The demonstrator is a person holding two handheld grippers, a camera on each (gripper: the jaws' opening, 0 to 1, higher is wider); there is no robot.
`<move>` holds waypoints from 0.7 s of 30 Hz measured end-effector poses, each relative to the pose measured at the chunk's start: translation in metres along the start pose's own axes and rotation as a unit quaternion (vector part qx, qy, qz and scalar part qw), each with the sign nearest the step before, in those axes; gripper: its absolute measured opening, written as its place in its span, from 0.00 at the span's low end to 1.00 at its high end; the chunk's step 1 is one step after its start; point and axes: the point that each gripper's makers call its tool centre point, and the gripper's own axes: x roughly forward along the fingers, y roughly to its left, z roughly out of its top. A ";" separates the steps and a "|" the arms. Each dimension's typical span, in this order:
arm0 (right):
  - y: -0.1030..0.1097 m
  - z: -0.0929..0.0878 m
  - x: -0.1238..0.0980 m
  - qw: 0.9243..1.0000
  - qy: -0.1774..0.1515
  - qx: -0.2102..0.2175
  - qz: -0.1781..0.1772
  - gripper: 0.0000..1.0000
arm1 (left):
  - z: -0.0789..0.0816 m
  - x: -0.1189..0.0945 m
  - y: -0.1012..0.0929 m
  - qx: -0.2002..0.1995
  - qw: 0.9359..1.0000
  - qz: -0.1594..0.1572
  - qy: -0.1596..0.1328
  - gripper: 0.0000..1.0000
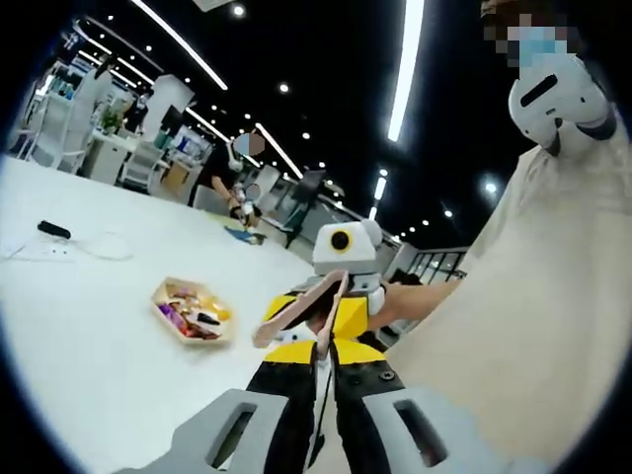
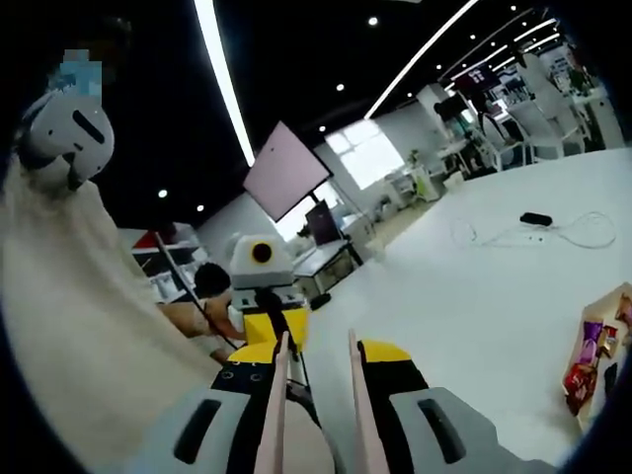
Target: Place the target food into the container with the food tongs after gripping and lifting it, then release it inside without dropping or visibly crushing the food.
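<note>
A shallow wooden tray (image 1: 166,293) with several colourful wrapped snacks (image 1: 183,314) lies on the white table to the left; its edge (image 2: 598,308) sits at the far right of the right gripper view. My right gripper (image 2: 316,351) is shut on pale pink food tongs (image 2: 277,395), whose two arms stand apart with nothing between their tips. From the left gripper view, the right gripper (image 1: 331,306) hangs in the air facing me, tongs (image 1: 296,311) pointing left toward the tray. My left gripper (image 1: 324,354) is open and holds nothing. The left gripper (image 2: 265,321) faces the tongs.
A black device with a white cable (image 1: 54,229) (image 2: 536,218) lies farther out on the table (image 1: 89,346). A person in beige clothing (image 1: 533,326) (image 2: 69,326) stands close behind the grippers. Desks, chairs and other people (image 1: 232,178) are far off.
</note>
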 end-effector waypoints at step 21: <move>-0.004 -0.010 -0.017 1.000 0.011 0.014 -0.010 0.27 | -0.007 -0.009 0.004 -0.006 1.000 0.015 0.000 0.02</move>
